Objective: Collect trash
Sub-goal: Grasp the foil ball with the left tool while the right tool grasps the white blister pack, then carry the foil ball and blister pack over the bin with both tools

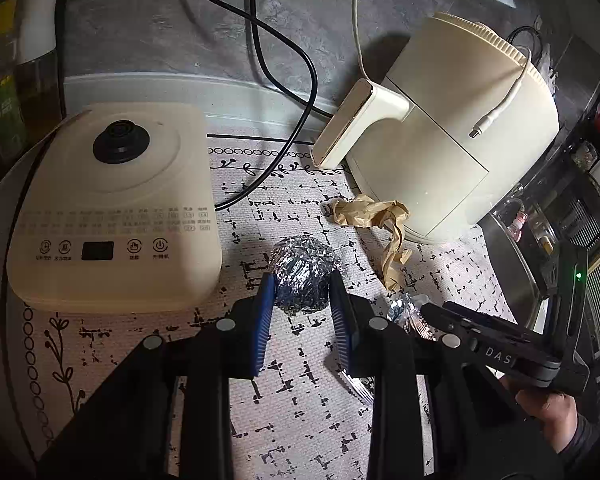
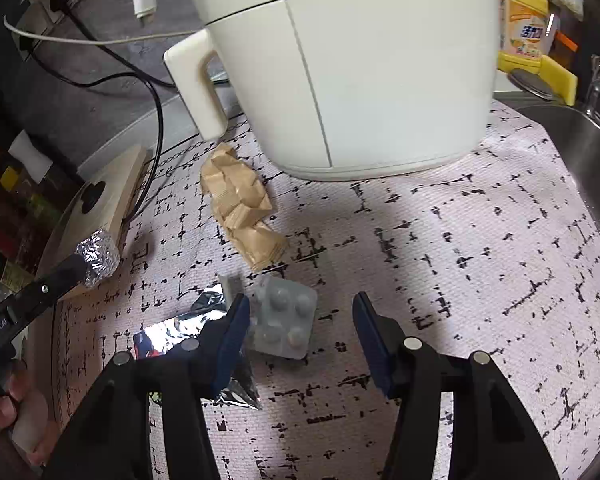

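Observation:
A crumpled foil ball (image 1: 304, 276) sits between the blue pads of my left gripper (image 1: 303, 286), which is shut on it; the ball also shows in the right wrist view (image 2: 98, 256). My right gripper (image 2: 298, 312) is open just above the mat, its jaws around a grey blister pack (image 2: 286, 322). A shiny foil wrapper (image 2: 184, 330) lies under its left finger. Crumpled brown paper (image 2: 240, 210) lies beyond, by the air fryer, and shows in the left wrist view (image 1: 374, 220).
A cream air fryer (image 1: 452, 128) stands at the back right. A cream induction cooker (image 1: 112, 208) sits left. Black and white cables (image 1: 284, 60) trail across the patterned mat (image 2: 460, 260). A steel sink (image 2: 580, 148) lies right, with a yellow bottle (image 2: 528, 28) behind.

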The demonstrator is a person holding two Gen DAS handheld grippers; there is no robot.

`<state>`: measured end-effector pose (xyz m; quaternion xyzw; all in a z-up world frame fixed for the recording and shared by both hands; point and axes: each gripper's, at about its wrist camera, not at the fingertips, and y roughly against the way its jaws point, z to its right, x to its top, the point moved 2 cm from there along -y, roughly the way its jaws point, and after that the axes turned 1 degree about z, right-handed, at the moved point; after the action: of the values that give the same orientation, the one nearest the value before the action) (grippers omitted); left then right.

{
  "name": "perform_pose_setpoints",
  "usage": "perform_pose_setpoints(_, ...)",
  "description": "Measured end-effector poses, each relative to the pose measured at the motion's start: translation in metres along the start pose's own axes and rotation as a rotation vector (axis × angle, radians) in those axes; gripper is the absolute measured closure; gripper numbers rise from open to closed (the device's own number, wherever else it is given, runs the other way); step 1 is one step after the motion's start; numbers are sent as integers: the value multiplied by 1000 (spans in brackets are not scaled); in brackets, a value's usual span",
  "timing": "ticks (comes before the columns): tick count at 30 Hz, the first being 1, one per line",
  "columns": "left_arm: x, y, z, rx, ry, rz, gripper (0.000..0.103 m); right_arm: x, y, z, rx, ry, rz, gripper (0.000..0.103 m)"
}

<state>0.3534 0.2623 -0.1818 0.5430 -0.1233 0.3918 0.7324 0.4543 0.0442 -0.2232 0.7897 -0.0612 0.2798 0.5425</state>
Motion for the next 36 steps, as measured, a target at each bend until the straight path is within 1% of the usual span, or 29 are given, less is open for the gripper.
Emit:
perform_pose_setpoints(1, 0, 0, 1, 1, -2, -1, 75, -1, -3, -1, -14, 16, -15, 54)
perform_pose_setpoints(2, -1, -1, 2, 1, -4, -2, 75, -2, -8, -1, -10, 21, -38, 61)
perform_pose_setpoints(3, -1, 0, 4, 2, -6, -2, 75, -2, -7, 0, -10, 21, -28, 72)
perform_pose_setpoints(5, -2, 2, 8, 2, -10, 2, 75, -2, -5, 4, 24, -2, -39, 73)
perform_pose_setpoints(6, -2, 4, 9, 2, -13, 4, 75, -2, -1, 5, 36, -8, -29, 73)
perform_pose_setpoints(9, -4, 8, 16, 0, -17, 11, 75, -3, 15, 6, 38, 19, 1, 74)
perform_pose_setpoints(15, -14, 20, 33, -9, -33, 20, 75, -13, 47, 11, 46, 27, 51, 75)
perform_pose_setpoints(18, -20, 32, 41, 0, -48, 29, 75, -22, 65, 12, 52, 42, 78, 75)
perform_pose_setpoints(23, -33, 60, 47, 27, -39, 75, 75, -39, 92, 21, 67, 47, 105, 75)
perform_pose_setpoints(27, -51, 81, 51, 44, -22, 90, 75, -54, 108, 23, 78, 47, 115, 75)
perform_pose_setpoints(31, -73, 99, 63, 51, -18, 93, 75, -77, 134, 23, 89, 73, 131, 75)
perform_pose_setpoints(36, -106, 114, 85, 42, -16, 86, 75, -111, 168, 41, 86, 68, 143, 75)
